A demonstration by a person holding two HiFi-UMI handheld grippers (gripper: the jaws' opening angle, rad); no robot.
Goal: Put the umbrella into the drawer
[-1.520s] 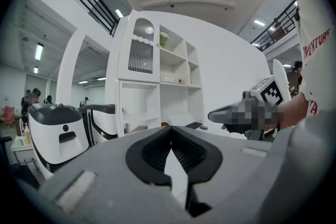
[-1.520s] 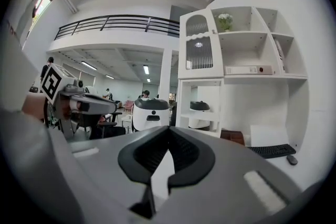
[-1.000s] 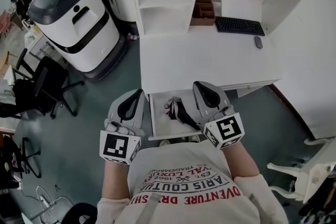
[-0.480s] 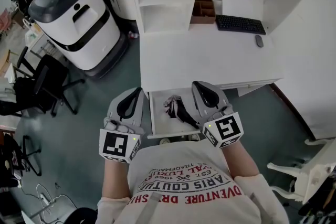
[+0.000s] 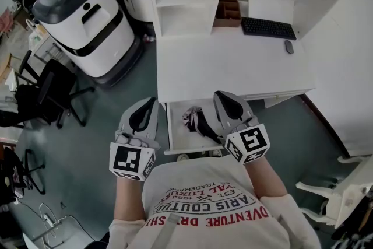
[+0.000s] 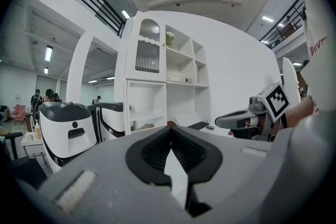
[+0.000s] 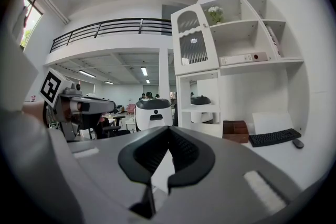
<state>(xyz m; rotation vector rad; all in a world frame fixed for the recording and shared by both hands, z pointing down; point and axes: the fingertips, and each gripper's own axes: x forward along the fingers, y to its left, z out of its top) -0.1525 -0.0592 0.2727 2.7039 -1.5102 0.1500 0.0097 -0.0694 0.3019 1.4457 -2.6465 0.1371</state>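
Umbrella [image 5: 197, 121] in drawer [image 5: 173, 130] is partly hidden behind right gripper [image 5: 224, 95].

Steep overhead and level tool views share the shelf unit [image 5: 183, 3].

left claw [image 5: 150, 103]: jaws together, empty | right claw [image 5: 220, 96]: jaws together, empty | both held level, side by side

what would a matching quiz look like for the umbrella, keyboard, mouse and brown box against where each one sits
1 umbrella
2 keyboard
3 mouse
4 brown box

a on the desk, right of the keyboard
b in the open drawer
c on the desk, left of the keyboard
d on the desk, between brown box and mouse

Pairs: 1-b, 2-d, 3-a, 4-c
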